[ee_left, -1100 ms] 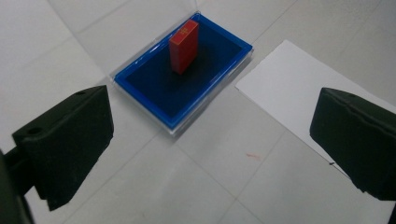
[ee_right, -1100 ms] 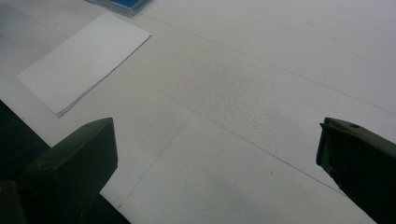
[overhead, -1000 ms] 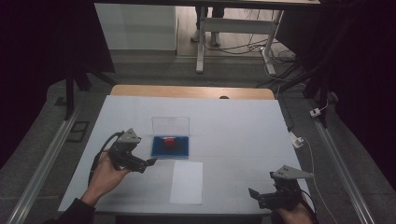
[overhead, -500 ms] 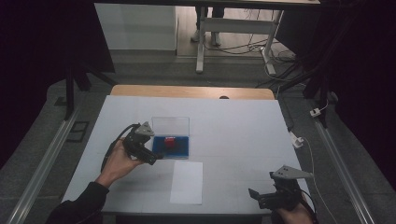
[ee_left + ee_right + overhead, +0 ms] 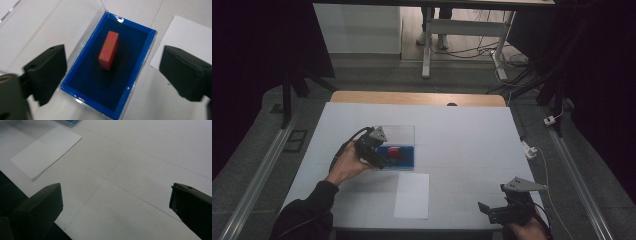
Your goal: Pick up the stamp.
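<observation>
A small red block [image 5: 394,151] [image 5: 108,50] lies in a blue-lined open box [image 5: 406,160] [image 5: 150,45], whose clear lid [image 5: 398,134] is folded back on the table. My left gripper [image 5: 384,159] [image 5: 113,66] hovers at the box's left side and points down into it. Its jaws have just been closing a little, but they stand wide, with the block and box seen between them and untouched. Near the table's front right corner, my right gripper [image 5: 486,209] [image 5: 115,205] is open over bare table, holding nothing.
A white sheet of paper [image 5: 412,195] [image 5: 47,150] lies just in front of the box. The white table [image 5: 462,140] ends close to the right gripper. A white cable plug [image 5: 528,149] rests at the right edge.
My left hand has moved right and slightly down, from beside the box to over its left side. The right gripper has stayed still.
</observation>
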A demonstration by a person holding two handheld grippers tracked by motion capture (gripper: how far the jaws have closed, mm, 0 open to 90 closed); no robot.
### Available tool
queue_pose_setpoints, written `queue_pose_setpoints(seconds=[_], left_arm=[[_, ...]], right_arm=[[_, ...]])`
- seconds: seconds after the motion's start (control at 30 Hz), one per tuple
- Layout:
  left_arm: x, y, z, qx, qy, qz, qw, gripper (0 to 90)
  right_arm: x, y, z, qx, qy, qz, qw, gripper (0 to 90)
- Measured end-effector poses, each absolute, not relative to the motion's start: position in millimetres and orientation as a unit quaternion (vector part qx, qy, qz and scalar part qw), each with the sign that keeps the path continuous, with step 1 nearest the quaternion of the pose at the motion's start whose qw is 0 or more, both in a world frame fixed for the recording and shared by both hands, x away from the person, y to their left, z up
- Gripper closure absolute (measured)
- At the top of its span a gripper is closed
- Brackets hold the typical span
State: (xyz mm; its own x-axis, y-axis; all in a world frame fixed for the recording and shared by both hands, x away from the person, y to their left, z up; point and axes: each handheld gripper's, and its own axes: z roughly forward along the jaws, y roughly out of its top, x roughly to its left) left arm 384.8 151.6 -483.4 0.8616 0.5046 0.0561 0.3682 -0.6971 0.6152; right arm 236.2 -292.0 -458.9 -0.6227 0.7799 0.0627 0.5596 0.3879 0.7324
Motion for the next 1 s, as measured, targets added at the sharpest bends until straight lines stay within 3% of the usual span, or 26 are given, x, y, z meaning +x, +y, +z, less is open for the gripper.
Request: queue_pose_setpoints(seconds=[0.2, 0.5, 0.83, 1.0], left_arm=[[392.5, 145.3, -487.2, 0.926, 0.212, 0.102, 0.296, 30.7], [398.3, 140.8, -488.7, 0.932, 0.201, 0.101, 0.284, 51.8], [400.4, 139.1, -491.3, 0.936, 0.195, 0.093, 0.277, 66.6], [401.0, 140.5, -491.3, 0.937, 0.194, 0.087, 0.279, 78.9]], right_arm=[[236.3, -292.2, -459.0, 0.408, 0.820, 0.374, 0.146, 0.0], [236.2, -291.8, -459.1, 0.408, 0.820, 0.374, 0.144, 0.0], [236.3, -291.7, -459.1, 0.408, 0.821, 0.372, 0.144, 0.0], [236.4, -291.7, -459.2, 0.408, 0.821, 0.372, 0.144, 0.0]])
